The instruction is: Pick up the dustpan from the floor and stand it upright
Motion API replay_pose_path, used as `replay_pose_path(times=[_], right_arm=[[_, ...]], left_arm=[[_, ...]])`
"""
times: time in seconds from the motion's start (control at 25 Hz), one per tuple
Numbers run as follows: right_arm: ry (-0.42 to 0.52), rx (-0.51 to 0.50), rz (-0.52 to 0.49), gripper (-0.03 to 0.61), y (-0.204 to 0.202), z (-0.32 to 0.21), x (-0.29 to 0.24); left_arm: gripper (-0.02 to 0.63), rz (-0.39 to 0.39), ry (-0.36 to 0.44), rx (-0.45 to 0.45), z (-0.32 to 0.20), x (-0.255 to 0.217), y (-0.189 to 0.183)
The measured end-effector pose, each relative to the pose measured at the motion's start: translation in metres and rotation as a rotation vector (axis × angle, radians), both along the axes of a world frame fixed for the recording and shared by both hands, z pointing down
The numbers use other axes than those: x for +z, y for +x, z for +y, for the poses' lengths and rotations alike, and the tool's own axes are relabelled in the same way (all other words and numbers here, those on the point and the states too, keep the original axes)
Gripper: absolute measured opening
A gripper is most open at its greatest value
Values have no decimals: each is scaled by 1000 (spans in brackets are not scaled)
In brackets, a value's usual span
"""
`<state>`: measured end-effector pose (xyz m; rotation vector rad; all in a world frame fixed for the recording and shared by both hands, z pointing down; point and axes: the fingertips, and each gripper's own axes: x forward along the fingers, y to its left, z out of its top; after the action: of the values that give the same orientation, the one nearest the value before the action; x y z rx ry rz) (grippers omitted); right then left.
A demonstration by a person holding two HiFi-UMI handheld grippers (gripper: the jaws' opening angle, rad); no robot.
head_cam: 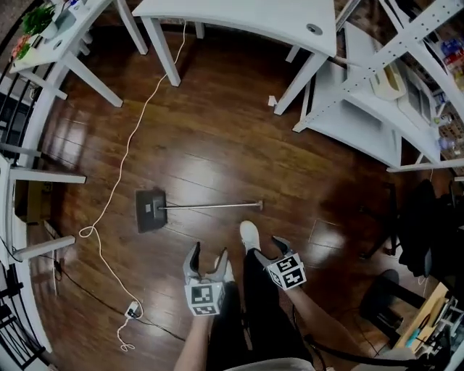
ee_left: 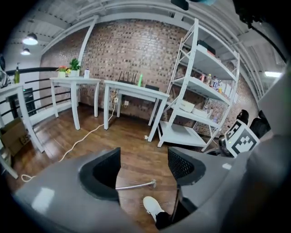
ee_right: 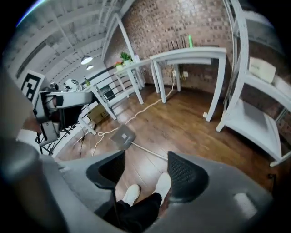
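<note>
The dustpan lies flat on the wooden floor, its dark grey pan (head_cam: pixel 149 210) to the left and its long metal handle (head_cam: pixel 210 206) running right to a small end cap. The right gripper view shows the pan (ee_right: pixel 122 136) beyond the jaws. In the left gripper view only the handle (ee_left: pixel 135 185) shows between the jaws. My left gripper (head_cam: pixel 206 262) hangs open, above the floor just short of the handle. My right gripper (head_cam: pixel 264 251) is open too, to the right, over a white shoe (head_cam: pixel 249 235). Neither holds anything.
A white cable (head_cam: pixel 123 167) snakes across the floor left of the pan to a plug (head_cam: pixel 133 311). White desks (head_cam: pixel 246 18) stand at the back, a white shelf unit (head_cam: pixel 377 101) at the right. My legs and shoes are below the grippers.
</note>
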<state>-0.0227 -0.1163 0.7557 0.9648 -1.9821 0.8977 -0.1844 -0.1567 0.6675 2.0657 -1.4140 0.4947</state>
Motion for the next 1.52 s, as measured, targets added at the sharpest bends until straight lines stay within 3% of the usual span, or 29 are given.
replay_pose_path(times=[0.2,0.36,0.44,0.72,0.84,1.04,1.16,1.32,1.44,1.52], right_arm=[[-147,6,55,278,33,-30,150],[-160,52,79,274,60,-69,252],[-150,43,76,224,67,-87,296],[-176,34,126,201,86,-99,407],[-183,-35,179,201,94,-102,439],[-182,-301,228,201,85,-102,470],[-217,-499,249,143,84,-90,476],[-192,-578,260,122,78,-98,451],[-153,-651,230,106,63,-83,398],[-156,-649,180,102,57,-70,348]], left_arm=[[345,-42,-175,59,-5,133,13],[344,-60,-257,139,-13,229,35],[344,-64,-276,167,-19,268,46],[342,-24,-367,144,-14,353,64],[342,0,-397,105,-12,370,59],[342,-29,-385,110,-17,373,45],[342,-51,-389,139,-19,372,45],[342,-45,-375,171,-39,371,52],[334,13,-397,141,-35,347,64],[331,41,-408,151,-30,319,76]])
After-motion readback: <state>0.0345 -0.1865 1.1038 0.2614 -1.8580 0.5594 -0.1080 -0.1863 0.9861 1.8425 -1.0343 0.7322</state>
